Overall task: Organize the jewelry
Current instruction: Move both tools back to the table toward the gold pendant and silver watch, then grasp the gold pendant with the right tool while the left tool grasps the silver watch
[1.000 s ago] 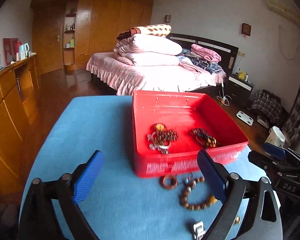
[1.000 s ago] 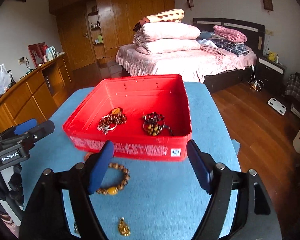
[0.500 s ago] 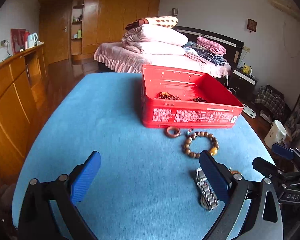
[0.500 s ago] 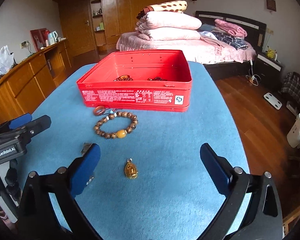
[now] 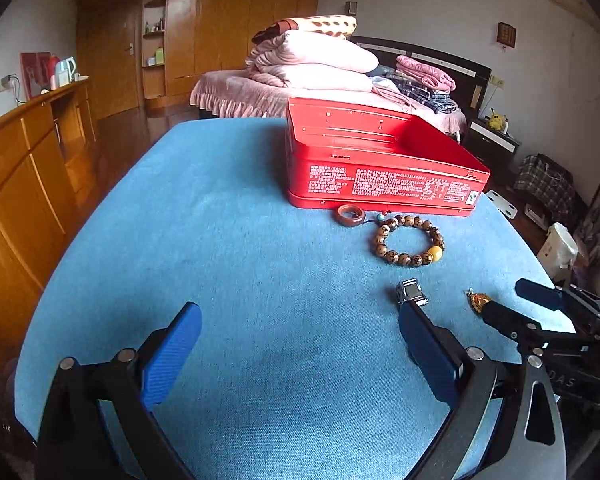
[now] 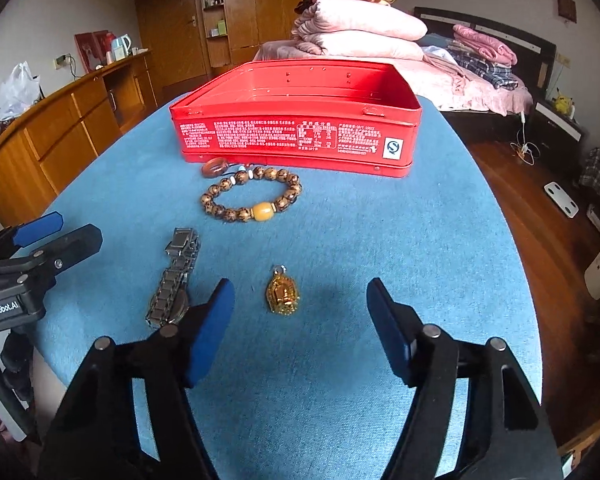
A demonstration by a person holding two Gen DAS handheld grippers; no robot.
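Observation:
A red tin box (image 6: 296, 136) (image 5: 380, 176) stands open on the blue table; its contents are hidden from this low angle. In front of it lie a brown ring (image 6: 215, 167) (image 5: 351, 214), a wooden bead bracelet (image 6: 250, 196) (image 5: 408, 241), a steel watch (image 6: 174, 276) (image 5: 411, 293) and a gold pendant (image 6: 282, 295) (image 5: 478, 301). My right gripper (image 6: 300, 316) is open and empty, low over the table, with the pendant just ahead between its fingers. My left gripper (image 5: 296, 344) is open and empty, near the table's front; the watch lies at its right finger.
The blue table top (image 5: 220, 240) is round-edged, with wooden floor (image 6: 540, 216) to the right. A wooden cabinet (image 5: 24, 168) stands left. A bed with folded quilts (image 5: 312, 68) is behind the table.
Both grippers have pulled back from over the box and dropped low toward the table's front. The right gripper's jaws have narrowed and now frame the pendant.

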